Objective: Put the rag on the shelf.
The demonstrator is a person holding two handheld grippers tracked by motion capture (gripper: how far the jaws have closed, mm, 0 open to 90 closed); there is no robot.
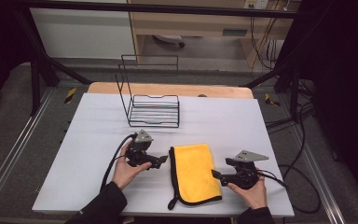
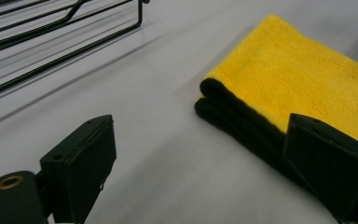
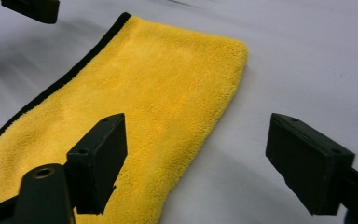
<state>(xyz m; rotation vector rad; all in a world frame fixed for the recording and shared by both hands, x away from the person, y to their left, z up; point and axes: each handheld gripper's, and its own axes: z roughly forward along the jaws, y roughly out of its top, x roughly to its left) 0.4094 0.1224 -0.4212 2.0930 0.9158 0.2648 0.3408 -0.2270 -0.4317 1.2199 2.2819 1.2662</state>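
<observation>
Yellow folded cloth lies flat on the tabletop between both tongs, left and right, each wide open and empty. Soft and limp, it looks best pinched at the black-edged fold.

A white table top is set over a wooden board showing at its twelve o'clock edge. Grey floor is seen around it, black frame bars at ten o'clock, cables at three o'clock.
</observation>
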